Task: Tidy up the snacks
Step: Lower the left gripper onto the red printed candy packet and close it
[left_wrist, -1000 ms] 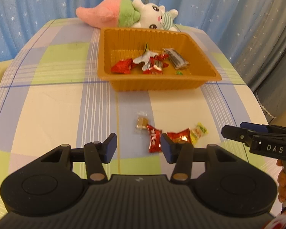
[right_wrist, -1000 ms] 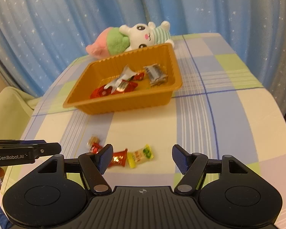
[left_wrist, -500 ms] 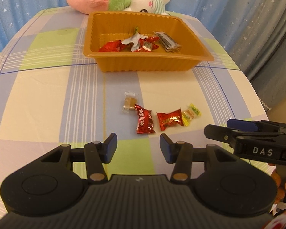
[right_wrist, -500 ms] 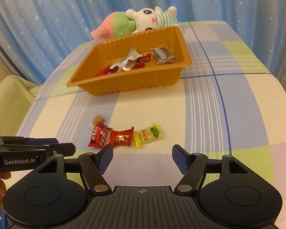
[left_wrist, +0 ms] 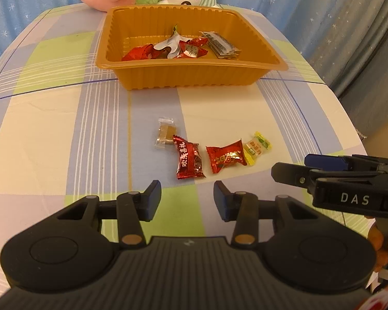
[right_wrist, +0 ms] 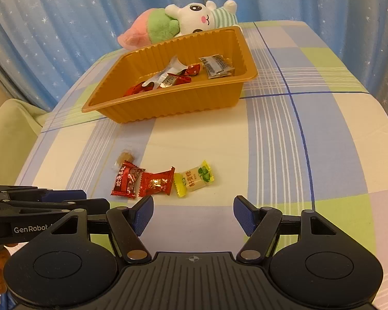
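Left wrist view: my left gripper [left_wrist: 187, 197] is hovering near the red candy [left_wrist: 188, 160] on the table [left_wrist: 51, 134], jaws just narrowing, nothing between them. My right gripper [right_wrist: 193, 214] is holding spread, empty. The tray [left_wrist: 191, 77] is sitting well beyond.

A home, likely a bedroom or child's room: star-printed blue curtains [right_wrist: 51, 25] hang behind a desk [right_wrist: 323, 129] under a pastel checked cloth, where a plush rabbit toy [right_wrist: 194, 18] lies.

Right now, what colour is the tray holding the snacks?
Orange-brown tray, ribbed walls; clearest in the left wrist view.
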Available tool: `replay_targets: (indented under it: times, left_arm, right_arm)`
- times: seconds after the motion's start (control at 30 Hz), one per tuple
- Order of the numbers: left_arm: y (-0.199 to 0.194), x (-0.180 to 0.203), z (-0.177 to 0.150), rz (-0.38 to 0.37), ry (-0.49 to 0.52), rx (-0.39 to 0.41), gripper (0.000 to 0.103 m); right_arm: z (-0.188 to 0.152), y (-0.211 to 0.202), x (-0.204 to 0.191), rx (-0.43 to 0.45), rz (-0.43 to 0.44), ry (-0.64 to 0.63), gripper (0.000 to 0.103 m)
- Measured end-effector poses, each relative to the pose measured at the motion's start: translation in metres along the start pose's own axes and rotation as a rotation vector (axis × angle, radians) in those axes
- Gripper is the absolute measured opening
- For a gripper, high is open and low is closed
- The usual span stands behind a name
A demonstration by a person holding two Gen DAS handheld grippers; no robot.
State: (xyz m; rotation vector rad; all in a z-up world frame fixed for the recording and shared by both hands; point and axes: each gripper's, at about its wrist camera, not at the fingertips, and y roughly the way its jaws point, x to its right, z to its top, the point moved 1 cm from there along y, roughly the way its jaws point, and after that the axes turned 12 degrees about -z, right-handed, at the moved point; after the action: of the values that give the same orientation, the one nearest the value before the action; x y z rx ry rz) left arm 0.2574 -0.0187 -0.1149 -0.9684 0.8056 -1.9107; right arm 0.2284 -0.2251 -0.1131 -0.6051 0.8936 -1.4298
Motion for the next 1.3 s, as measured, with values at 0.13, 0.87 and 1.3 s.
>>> replay_targets:
  times: [0.13, 0.87, 1.3]
  left_arm:
    - [0.004, -0.001, 0.003, 0.001, 0.004, -0.001, 0.039]
    - [0.035, -0.002, 0.022, -0.027, 0.064, -0.012, 0.024]
    - [0.046, -0.006, 0.032, -0.035, 0.042, -0.029, 0.024]
  right_arm:
    - [0.001, 0.001, 0.0, -0.002, -0.001, 0.001, 0.068]
    - [0.01, 0.014, 0.01, -0.023, -0.024, 0.049, 0.068]
    - [0.011, 0.02, 0.01, -0.039, -0.023, 0.049, 0.068]
